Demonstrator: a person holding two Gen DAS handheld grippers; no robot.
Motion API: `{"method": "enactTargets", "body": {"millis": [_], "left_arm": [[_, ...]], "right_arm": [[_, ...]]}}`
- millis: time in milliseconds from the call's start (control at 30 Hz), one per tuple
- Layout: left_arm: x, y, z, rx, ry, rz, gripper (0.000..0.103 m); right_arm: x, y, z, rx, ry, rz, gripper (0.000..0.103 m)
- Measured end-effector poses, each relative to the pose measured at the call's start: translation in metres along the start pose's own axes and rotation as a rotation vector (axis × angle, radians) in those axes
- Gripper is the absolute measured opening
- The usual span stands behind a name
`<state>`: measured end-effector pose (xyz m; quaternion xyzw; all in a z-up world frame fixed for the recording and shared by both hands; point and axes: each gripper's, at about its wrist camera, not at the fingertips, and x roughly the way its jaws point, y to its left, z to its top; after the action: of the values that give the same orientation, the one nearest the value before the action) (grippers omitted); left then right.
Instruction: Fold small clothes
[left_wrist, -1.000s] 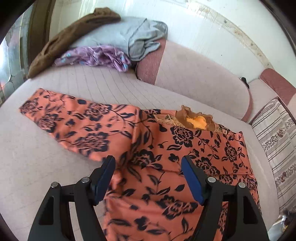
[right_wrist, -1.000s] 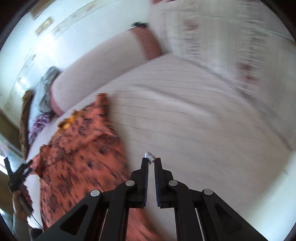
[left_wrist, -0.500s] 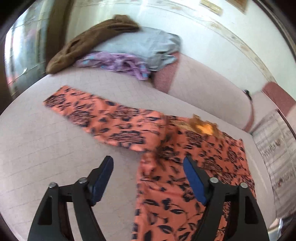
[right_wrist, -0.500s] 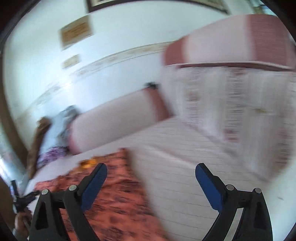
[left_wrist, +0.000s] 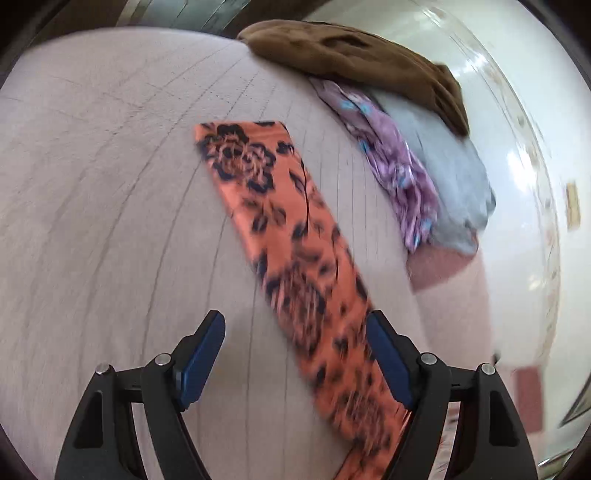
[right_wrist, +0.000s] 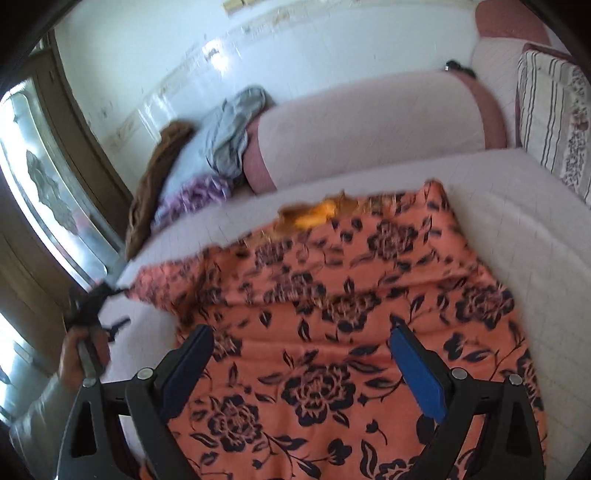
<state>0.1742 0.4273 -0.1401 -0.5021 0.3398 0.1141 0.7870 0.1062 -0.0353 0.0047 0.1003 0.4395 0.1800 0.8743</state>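
An orange garment with black flowers (right_wrist: 351, 332) lies spread flat on the pale sofa seat (right_wrist: 517, 206). Its long sleeve (left_wrist: 288, 236) stretches away from me in the left wrist view, with its cuff end at the far end. My left gripper (left_wrist: 295, 350) is open and empty, hovering over the near part of the sleeve. My right gripper (right_wrist: 301, 369) is open and empty above the garment's body. The left gripper also shows small in the right wrist view (right_wrist: 88, 314), at the sleeve's end.
A pile of clothes sits at the sofa's far end: a brown one (left_wrist: 354, 55), a purple one (left_wrist: 391, 162) and a grey one (left_wrist: 454, 177). A pink bolster (right_wrist: 369, 125) lines the back. A striped cushion (right_wrist: 550, 114) is at right.
My left gripper has swung left from the garment's body to along the sleeve. My right gripper has opened from shut and turned to face the garment's body.
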Motion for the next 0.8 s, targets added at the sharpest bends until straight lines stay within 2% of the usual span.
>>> {"method": "enactTargets", "body": {"millis": [100,267,333,367,433,467,500,567,667,800], "left_arm": [[0.019,0.006,0.024,-0.032,-0.013,0.01,0.079],[0.035,-0.003,0.048,0.003,-0.048,0.044,0.077],[0.041,-0.001,0.057,0.013,-0.042,0.08,0.028],[0.051,0.003,0.061,0.008,0.009,0.121,0.005],[0.05,0.006,0.063,-0.004,0.003,0.123,0.004],[0.045,-0.002,0.063,0.031,-0.01,0.159,0.004],[0.036,-0.017,0.06,0.102,-0.044,0.183,0.004],[0.015,-0.05,0.05,0.221,-0.093,0.171,0.004],[-0.03,-0.125,0.021,0.425,-0.175,0.072,0.004],[-0.086,-0.24,-0.044,0.678,-0.254,-0.108,0.004]], "right_arm": [[0.011,-0.007,-0.009,0.018,0.038,-0.016,0.097],[0.029,-0.018,-0.017,0.042,0.077,-0.044,0.097],[0.032,-0.022,-0.021,0.047,0.091,-0.053,0.097],[0.034,-0.023,-0.022,0.045,0.099,-0.058,0.097],[0.036,-0.026,-0.025,0.041,0.103,-0.073,0.097],[0.036,-0.028,-0.026,0.044,0.103,-0.079,0.097],[0.036,-0.03,-0.026,0.049,0.101,-0.082,0.097],[0.031,-0.039,-0.028,0.067,0.088,-0.094,0.097],[0.025,-0.054,-0.03,0.106,0.073,-0.103,0.097],[0.014,-0.071,-0.03,0.149,0.045,-0.099,0.097]]}}
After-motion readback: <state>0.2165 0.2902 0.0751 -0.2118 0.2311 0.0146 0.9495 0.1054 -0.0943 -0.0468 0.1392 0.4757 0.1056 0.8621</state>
